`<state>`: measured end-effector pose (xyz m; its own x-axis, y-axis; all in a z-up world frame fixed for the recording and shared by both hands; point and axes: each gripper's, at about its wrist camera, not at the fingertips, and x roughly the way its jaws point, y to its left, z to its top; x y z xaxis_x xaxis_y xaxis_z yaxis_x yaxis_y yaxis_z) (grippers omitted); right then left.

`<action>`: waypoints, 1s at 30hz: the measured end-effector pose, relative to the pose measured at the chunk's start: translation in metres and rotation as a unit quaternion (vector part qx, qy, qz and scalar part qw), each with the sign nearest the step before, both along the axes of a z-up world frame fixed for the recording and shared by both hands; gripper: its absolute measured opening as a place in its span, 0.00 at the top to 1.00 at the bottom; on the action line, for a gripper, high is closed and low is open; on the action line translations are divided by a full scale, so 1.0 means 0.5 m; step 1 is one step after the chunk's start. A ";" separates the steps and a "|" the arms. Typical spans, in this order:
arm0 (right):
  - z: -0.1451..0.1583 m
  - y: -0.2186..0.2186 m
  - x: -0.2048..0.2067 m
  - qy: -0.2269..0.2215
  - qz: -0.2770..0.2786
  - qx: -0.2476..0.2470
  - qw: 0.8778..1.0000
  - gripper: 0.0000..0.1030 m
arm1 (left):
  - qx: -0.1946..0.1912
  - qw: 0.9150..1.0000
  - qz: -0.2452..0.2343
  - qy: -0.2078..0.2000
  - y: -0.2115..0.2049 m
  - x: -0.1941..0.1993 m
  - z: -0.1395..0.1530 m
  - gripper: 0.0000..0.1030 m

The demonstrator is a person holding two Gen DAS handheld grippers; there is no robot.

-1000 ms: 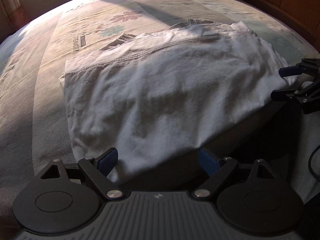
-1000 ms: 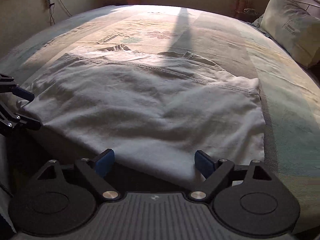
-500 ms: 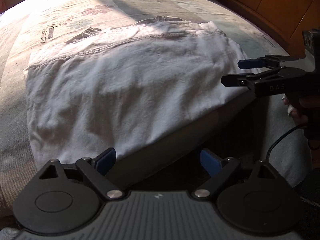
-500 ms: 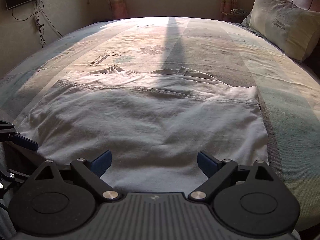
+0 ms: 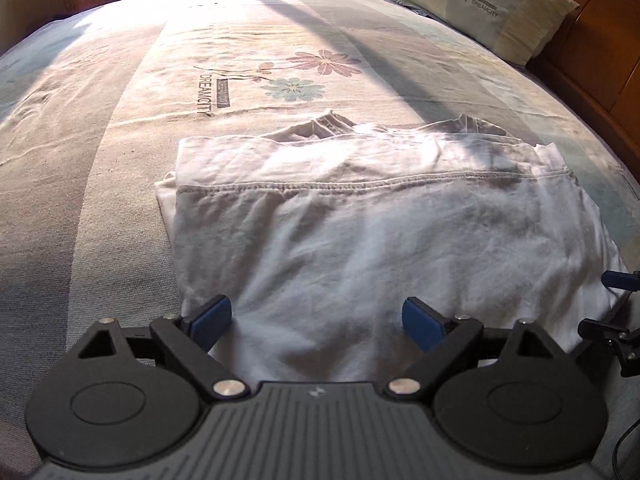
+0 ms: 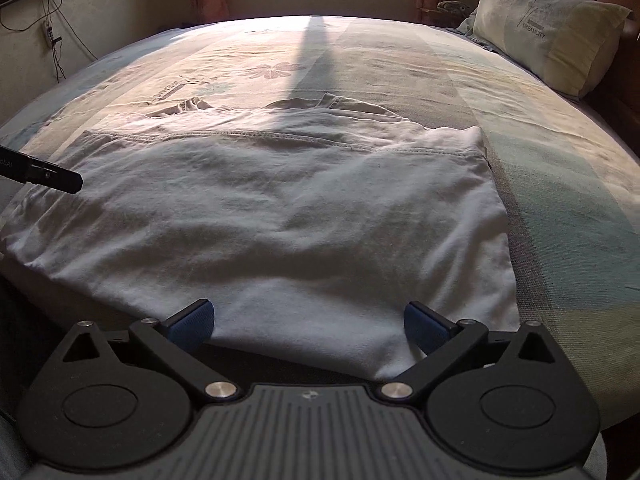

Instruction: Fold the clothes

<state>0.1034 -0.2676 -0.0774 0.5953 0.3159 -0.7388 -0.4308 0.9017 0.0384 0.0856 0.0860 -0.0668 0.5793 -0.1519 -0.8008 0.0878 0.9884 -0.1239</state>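
1. We see a white shirt (image 5: 384, 240) lying folded on the bed (image 5: 100, 200), near the bed's near edge and roughly midway along it.
2. The shirt's stitched hem (image 5: 360, 185) runs across the fold; collar and sleeve parts stick out past it toward the far edge.
3. The cloth is wrinkled but flat; its near edge reaches the near edge of the bed, partly in shadow.
4. Left tool (image 5: 320, 320): released, jaws standing wide. Its blue pads (image 5: 210, 318) sit over the shirt's near left corner. We see cloth between and below them, but no pad presses on it.
5. Right tool (image 6: 308, 324): jaws opening, spread wide. Its pads (image 6: 426, 326) sit over the shirt's near right corner; cloth lies between them, not gripped.
6. From the left view, the right tool's tips (image 5: 612, 308) show at the picture's right margin, just beside the shirt's right edge.
7. From the right view, one finger of the left tool (image 6: 48, 174) reaches in over the shirt's left part. We cannot tell whether it touches the cloth.
8. The bed cover (image 5: 248, 92) bears flower prints and the word DREAMCITY, well past the shirt toward the far edge.
9. A pillow (image 6: 548, 28) rests at the far right corner of the bed, against a wooden headboard (image 5: 592, 40).
10. Sunlight falls across the far half of the bed, cut by one dark shadow band (image 6: 316, 52).
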 end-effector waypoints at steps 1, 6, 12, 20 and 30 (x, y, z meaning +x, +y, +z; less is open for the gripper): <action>-0.001 0.000 -0.003 -0.002 0.001 -0.003 1.000 0.00 | 0.000 1.000 0.007 -0.005 0.012 -0.003 0.002 0.10; -0.005 0.004 -0.010 -0.013 -0.001 -0.011 1.000 0.00 | -0.005 0.999 0.008 -0.034 0.032 0.013 0.047 0.10; -0.005 0.006 -0.008 -0.013 -0.005 -0.013 1.000 0.00 | 0.008 0.999 -0.048 0.000 -0.014 0.084 0.025 0.09; -0.004 0.006 -0.010 -0.012 -0.006 -0.014 1.000 0.00 | -0.006 0.998 -0.056 0.042 -0.008 0.019 0.044 0.09; -0.005 0.004 -0.012 -0.017 -0.006 -0.011 1.000 0.00 | -0.034 0.987 -0.082 0.132 -0.031 -0.126 0.010 0.10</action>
<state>0.0972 -0.2656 -0.0801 0.6243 0.2937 -0.7239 -0.4215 0.9068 0.0044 0.0227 0.0704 -0.0618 0.3153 -0.2851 -0.9052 0.2009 0.9522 -0.2299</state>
